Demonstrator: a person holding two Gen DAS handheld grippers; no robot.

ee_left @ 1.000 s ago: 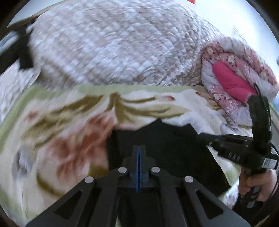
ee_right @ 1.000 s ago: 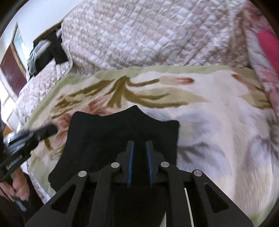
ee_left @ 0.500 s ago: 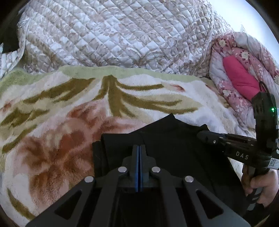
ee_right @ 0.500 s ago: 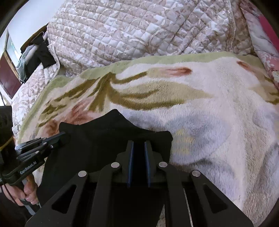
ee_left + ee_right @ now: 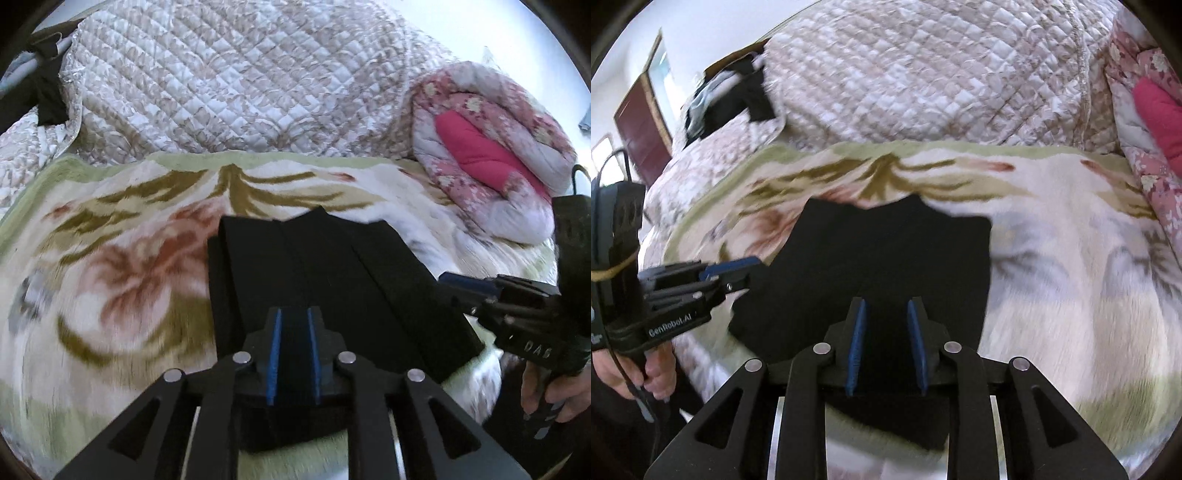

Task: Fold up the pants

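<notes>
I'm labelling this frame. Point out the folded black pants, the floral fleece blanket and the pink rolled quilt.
folded black pants (image 5: 332,273): left wrist view, middle of the top fold.
floral fleece blanket (image 5: 122,273): left wrist view, bare reddish flower left of the pants.
pink rolled quilt (image 5: 476,155): left wrist view, magenta centre.

Pants (image 5: 332,280) near edge hidden under left hand-held gripper (image 5: 294,354); blanket (image 5: 1089,258) blurred.

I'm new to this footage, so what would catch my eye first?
The folded black pants lie in the middle of the fluffy floral blanket, with both grippers open above their near edge: left gripper, right gripper. A rolled pink floral quilt sits at far right.
</notes>
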